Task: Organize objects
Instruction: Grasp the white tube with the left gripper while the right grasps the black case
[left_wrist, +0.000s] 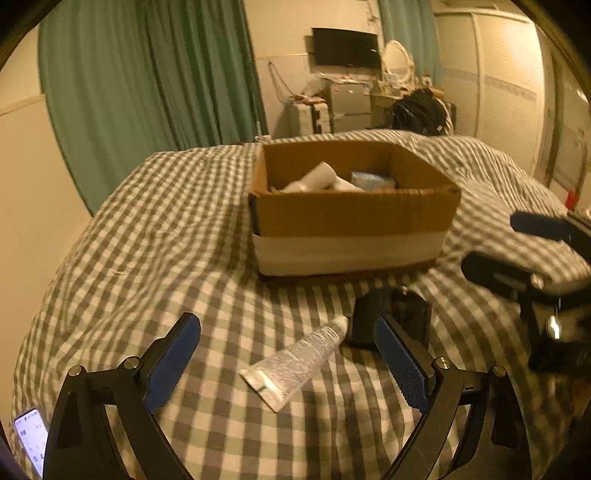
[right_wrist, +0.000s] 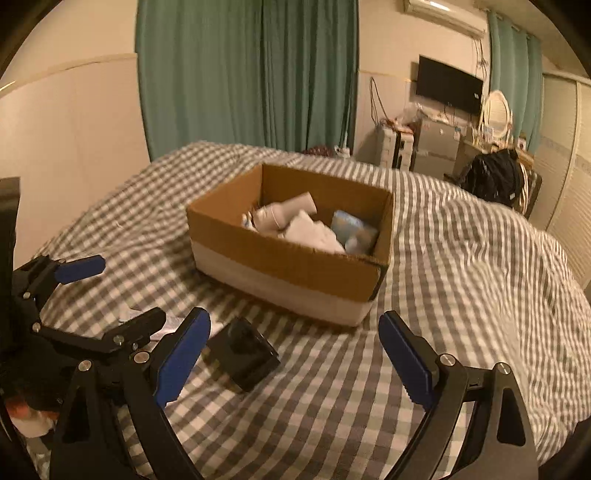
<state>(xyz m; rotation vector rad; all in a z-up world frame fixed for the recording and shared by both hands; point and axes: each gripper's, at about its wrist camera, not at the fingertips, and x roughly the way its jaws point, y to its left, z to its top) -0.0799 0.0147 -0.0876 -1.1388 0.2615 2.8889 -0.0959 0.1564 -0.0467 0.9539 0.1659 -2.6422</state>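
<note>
While the left wrist camera looks down over a bed covered in a grey-and-white checked quilt (left_wrist: 177, 229), the left gripper (left_wrist: 288, 363) stands wide open with nothing between its blue pads, and a white tube (left_wrist: 297, 360) lies on the quilt in the gap between them, untouched. Just right of the tube's cap sits a small black box (left_wrist: 391, 317), partly hidden behind the right-hand finger. Farther off, a cardboard box (left_wrist: 351, 221) with a pale lower band rests on the quilt, holding white rolled items and a blue packet. At the right edge the right gripper (left_wrist: 532, 251) shows blurred, its jaws apart. A lit phone (left_wrist: 31, 439) lies at the near left corner. From the right wrist camera, the right gripper (right_wrist: 295, 363) is likewise spread wide and empty above the quilt (right_wrist: 461, 258). The black box (right_wrist: 242, 356) lies just right of its left finger, not touching it. The left gripper (right_wrist: 114, 291) reaches in from the left, open, over pale crumpled material. The cardboard box (right_wrist: 291, 262) sits beyond, near the middle of the bed.
</note>
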